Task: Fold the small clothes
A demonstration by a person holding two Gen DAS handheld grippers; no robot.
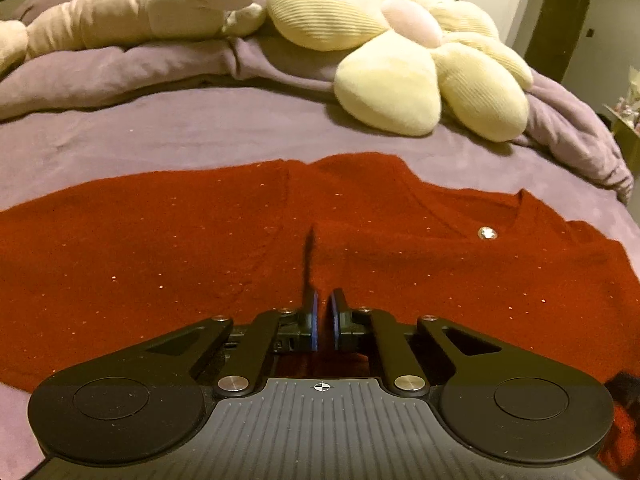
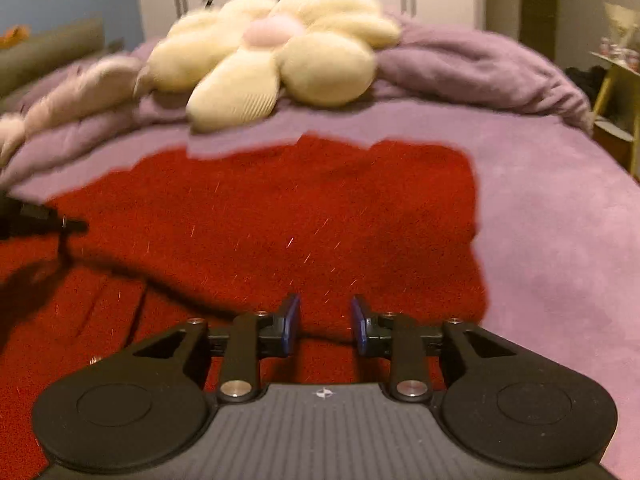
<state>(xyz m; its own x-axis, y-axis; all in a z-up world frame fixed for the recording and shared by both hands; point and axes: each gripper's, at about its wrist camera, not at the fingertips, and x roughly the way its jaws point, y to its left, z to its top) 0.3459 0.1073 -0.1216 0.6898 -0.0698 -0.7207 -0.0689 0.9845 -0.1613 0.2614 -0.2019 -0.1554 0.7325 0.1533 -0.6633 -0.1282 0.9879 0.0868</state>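
Observation:
A red sparkly knit garment (image 1: 240, 240) lies spread flat on the purple bed, with a silver button (image 1: 487, 233) near its neckline at the right. My left gripper (image 1: 323, 312) hovers low over the garment's near edge, its blue-padded jaws almost closed with only a thin gap; whether cloth is pinched between them is unclear. In the right wrist view the same garment (image 2: 300, 208) fills the middle. My right gripper (image 2: 325, 320) is open and empty just above its near part. The left gripper's tip (image 2: 60, 226) shows at the far left over the cloth. The view is motion-blurred.
A cream flower-shaped plush cushion (image 1: 400, 48) and a beige plush toy (image 1: 132, 12) lie at the back of the bed on a rumpled purple blanket (image 1: 120, 68). The bed's right edge (image 2: 600, 168) drops off toward a yellow shelf (image 2: 616, 92).

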